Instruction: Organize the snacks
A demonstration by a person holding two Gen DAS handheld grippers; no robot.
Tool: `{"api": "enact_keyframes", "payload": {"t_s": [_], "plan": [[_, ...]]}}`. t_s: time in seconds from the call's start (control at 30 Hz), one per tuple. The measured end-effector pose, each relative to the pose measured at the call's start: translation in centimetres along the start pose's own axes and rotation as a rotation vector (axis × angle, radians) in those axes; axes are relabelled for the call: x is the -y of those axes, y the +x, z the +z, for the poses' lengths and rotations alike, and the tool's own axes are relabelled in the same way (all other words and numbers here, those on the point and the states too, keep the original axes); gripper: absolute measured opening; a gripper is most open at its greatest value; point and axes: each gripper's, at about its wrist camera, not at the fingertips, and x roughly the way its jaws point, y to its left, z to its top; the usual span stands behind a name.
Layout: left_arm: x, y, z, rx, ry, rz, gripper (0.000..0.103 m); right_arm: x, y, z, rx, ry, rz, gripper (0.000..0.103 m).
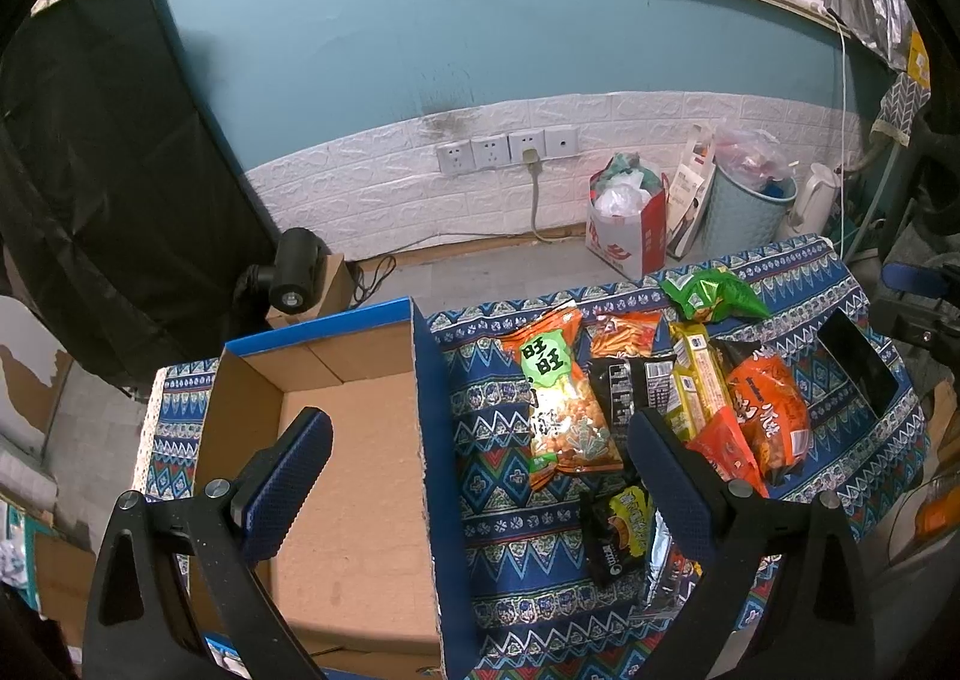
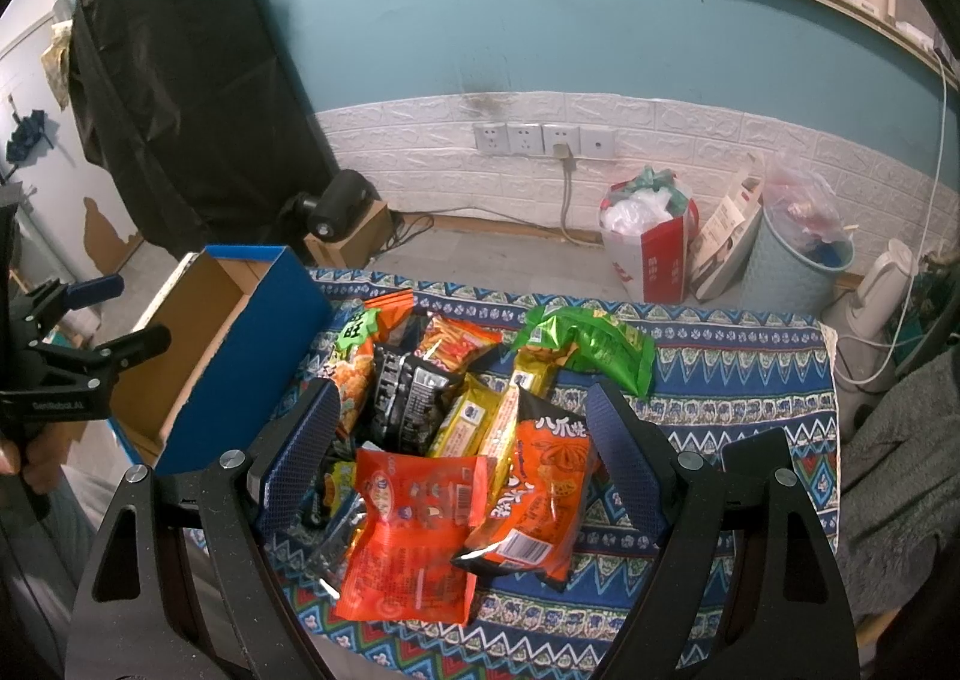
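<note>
A heap of snack bags lies on the patterned blue cloth (image 1: pixel 516 548): an orange bag with a green label (image 1: pixel 561 404), a black bag (image 2: pixel 405 398), yellow packs (image 2: pixel 474 422), a green bag (image 2: pixel 585 347), an orange octopus-print bag (image 2: pixel 540 482) and a red-orange pouch (image 2: pixel 414 524). An open cardboard box with blue sides (image 1: pixel 354 440) stands left of the heap, nothing inside. My left gripper (image 1: pixel 480 458) is open, straddling the box's right wall. My right gripper (image 2: pixel 462 452) is open above the heap, its fingers on either side of the red-orange pouch and octopus bag.
A black phone (image 1: pixel 858 368) lies on the cloth at the right. Beyond the table's far edge are a red paper bag (image 2: pixel 654 248), a teal bin (image 2: pixel 798 260) and a white kettle (image 2: pixel 882 284). A black covered stand (image 2: pixel 180 80) rises behind the box.
</note>
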Motion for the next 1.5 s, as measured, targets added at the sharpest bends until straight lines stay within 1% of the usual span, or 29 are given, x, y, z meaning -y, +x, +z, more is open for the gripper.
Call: {"api": "enact_keyframes", "payload": {"t_s": [0.33, 0.47, 0.6, 0.77, 1.03, 1.23, 1.4, 1.5], "plan": [[0.0, 1.2, -0.1, -0.038, -0.007, -0.016, 0.1, 0.2, 0.3, -0.2, -0.008, 0.003, -0.007, 0.083], [0.5, 2.7, -0.3, -0.083, -0.002, -0.04, 0.1, 0.8, 0.8, -0.2, -0.019, 0.012, -0.011, 0.083], [0.7, 4.4, -0.3, -0.124, -0.013, -0.059, 0.1, 2.3, 2.3, -0.2, -0.062, 0.067, 0.019, 0.083], [1.0, 6.7, 0.1, -0.165, -0.035, -0.051, 0.1, 4.3, 4.7, -0.7, -0.116, 0.13, 0.016, 0.083], [1.8, 9.2, 0.7, -0.203, -0.035, -0.042, 0.1, 6.5, 7.8, -1.6, -0.198, 0.178, -0.008, 0.083], [2.4, 11.5, 1.1, -0.243, -0.041, -0.049, 0.1, 7.1, 9.7, -2.4, -0.246, 0.183, -0.016, 0.083], [3.3, 13.7, 1.0, -0.272, -0.019, -0.047, 0.1, 7.5, 11.1, -3.2, -0.283, 0.191, -0.012, 0.083], [3.5, 15.2, 0.8, -0.304, -0.023, -0.05, 0.1, 8.1, 12.3, -3.7, -0.311, 0.205, -0.011, 0.083]]}}
